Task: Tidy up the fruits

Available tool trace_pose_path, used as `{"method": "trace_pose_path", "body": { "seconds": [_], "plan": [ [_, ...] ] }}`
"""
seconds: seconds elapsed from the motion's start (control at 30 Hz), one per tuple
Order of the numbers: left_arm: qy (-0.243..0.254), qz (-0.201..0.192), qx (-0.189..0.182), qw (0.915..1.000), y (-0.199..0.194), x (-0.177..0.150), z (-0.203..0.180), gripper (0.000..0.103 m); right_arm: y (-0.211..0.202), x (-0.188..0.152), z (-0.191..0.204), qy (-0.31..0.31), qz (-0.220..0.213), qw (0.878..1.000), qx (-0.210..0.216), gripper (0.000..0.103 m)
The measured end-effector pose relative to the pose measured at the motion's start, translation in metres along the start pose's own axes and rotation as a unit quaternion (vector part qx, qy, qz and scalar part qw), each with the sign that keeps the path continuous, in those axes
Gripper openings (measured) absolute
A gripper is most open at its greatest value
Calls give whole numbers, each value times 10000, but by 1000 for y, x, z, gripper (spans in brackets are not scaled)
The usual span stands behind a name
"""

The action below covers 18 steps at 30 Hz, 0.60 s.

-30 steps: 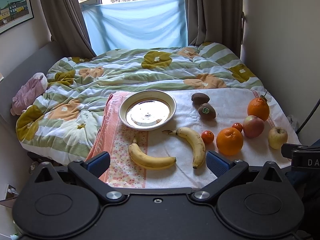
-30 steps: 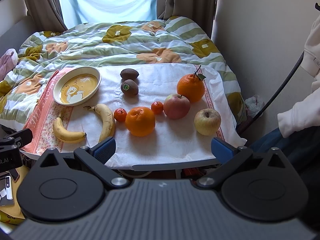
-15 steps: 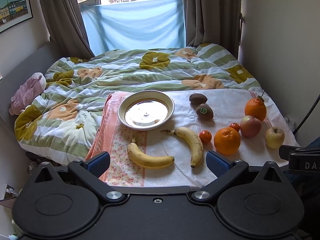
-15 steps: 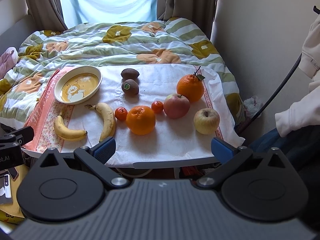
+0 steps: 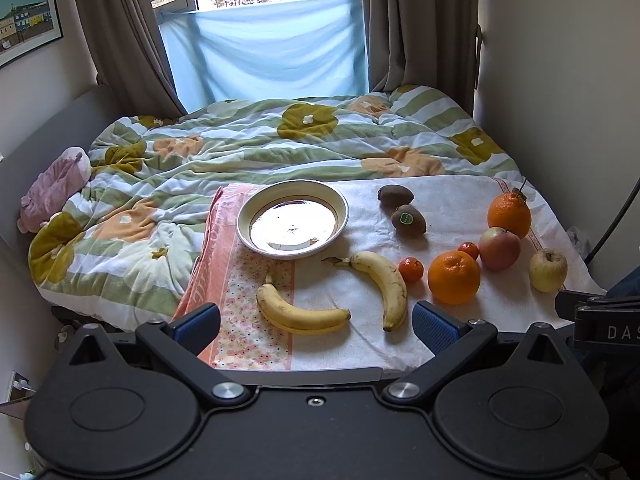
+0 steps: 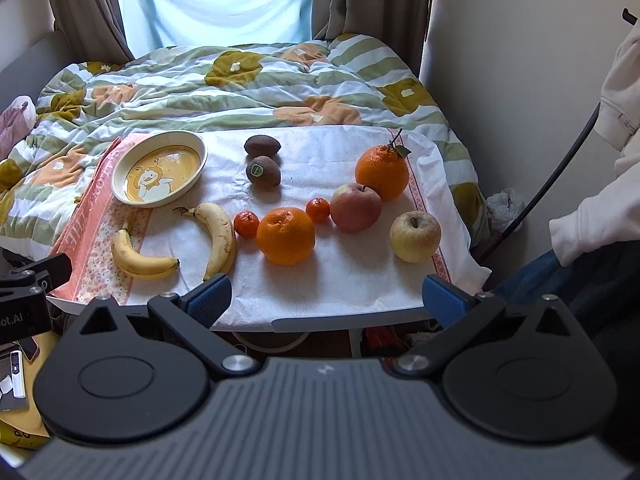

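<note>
Fruit lies on a cloth-covered table (image 5: 452, 196). An empty cream plate (image 5: 292, 224) (image 6: 159, 168) sits at the back left. Two bananas (image 5: 300, 314) (image 5: 384, 282) lie in front of it. Two kiwis (image 5: 408, 219) (image 6: 263, 171) are mid-back. Two oranges (image 5: 454, 277) (image 5: 509, 215), two small tangerines (image 5: 411, 270), a red apple (image 5: 500, 249) (image 6: 355, 208) and a yellow apple (image 5: 548, 270) (image 6: 415, 236) lie at the right. My left gripper (image 5: 316, 324) is open and empty before the front edge. My right gripper (image 6: 326, 300) is open and empty too.
A bed with a flowered quilt (image 5: 256, 140) lies behind the table. A pink plush toy (image 5: 54, 184) lies at its left. A wall (image 5: 560, 80) stands close on the right. A person's white sleeve (image 6: 600, 208) and a black cable (image 6: 552, 184) are at the right.
Both grippers have drawn back and risen slightly; the table sits a little farther in both views. No fruit has moved.
</note>
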<state>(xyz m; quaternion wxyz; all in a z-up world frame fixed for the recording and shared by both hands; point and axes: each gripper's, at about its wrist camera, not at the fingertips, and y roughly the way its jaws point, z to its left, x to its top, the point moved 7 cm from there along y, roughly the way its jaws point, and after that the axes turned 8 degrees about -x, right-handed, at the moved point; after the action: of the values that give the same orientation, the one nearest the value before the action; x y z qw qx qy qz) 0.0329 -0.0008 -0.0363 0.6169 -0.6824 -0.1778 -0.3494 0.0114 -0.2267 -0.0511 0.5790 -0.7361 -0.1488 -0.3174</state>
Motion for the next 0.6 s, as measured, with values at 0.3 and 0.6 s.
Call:
{"method": "trace_pose_path", "body": {
  "seconds": [0.3,0.6],
  "plan": [
    [-13,-43,-13,10000,0,0,3,103,-2,1,3,-9,-25,10000,-2,103],
    [-61,-34,-32,10000,0,-1,8,103,-2,3,5,-14,-21,10000,-11,103]
  ]
}}
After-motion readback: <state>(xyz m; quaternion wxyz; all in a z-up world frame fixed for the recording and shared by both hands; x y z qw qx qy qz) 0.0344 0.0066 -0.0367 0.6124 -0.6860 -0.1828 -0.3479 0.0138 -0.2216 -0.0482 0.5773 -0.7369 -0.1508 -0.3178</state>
